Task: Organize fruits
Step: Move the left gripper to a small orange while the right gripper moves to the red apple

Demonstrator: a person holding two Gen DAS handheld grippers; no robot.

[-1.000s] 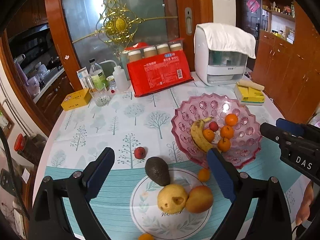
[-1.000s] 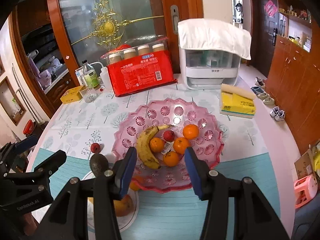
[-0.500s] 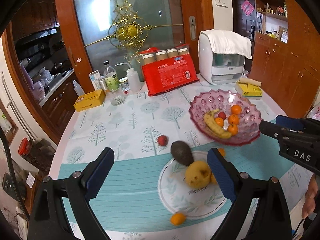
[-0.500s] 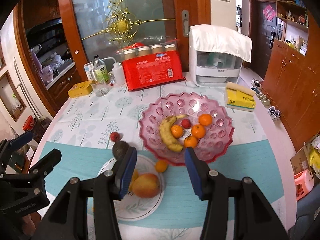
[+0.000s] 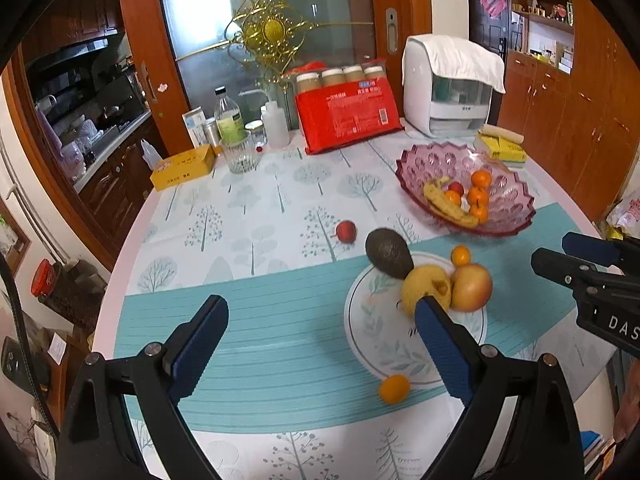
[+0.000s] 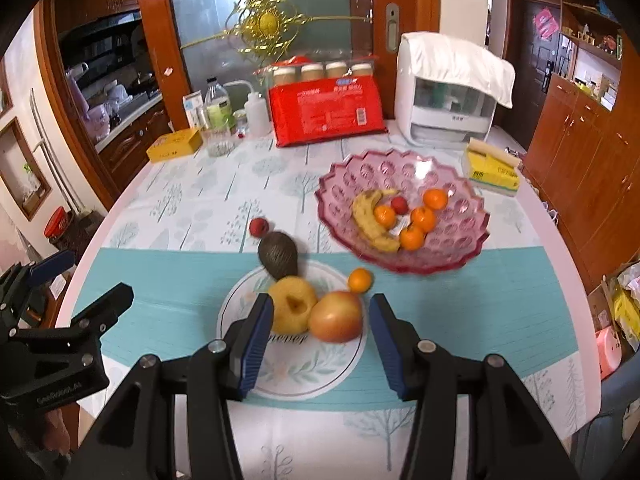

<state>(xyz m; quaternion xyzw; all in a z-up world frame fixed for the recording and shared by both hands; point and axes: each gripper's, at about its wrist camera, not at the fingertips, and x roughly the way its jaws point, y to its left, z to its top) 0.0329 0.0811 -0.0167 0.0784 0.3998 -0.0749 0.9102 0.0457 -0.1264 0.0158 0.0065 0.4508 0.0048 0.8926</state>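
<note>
A pink glass bowl (image 6: 460,184) (image 5: 516,192) holds a banana (image 6: 370,220), several tangerines and a small red fruit. A white plate (image 6: 312,376) (image 5: 384,344) carries an avocado (image 6: 278,256) (image 5: 388,254), a yellow pear (image 6: 290,304) (image 5: 424,286) and an apple (image 6: 336,316) (image 5: 472,286). Loose tangerines lie beside the plate (image 6: 360,280) (image 5: 394,388). A small red fruit (image 6: 259,227) (image 5: 346,231) lies on the cloth. My left gripper (image 5: 320,328) is open and empty above the table's near left. My right gripper (image 6: 318,320) is open, above the plate's near side.
At the back stand a red package (image 6: 326,110), a white appliance (image 6: 448,96), bottles and a glass (image 5: 240,152), and a yellow box (image 5: 184,166). A yellow tissue pack (image 6: 492,172) lies right of the bowl. The round table's edge curves near both sides.
Both grippers have pulled back and risen from the bowl and plate, so the fruit looks farther away. Both stay open. No fruit has moved.
</note>
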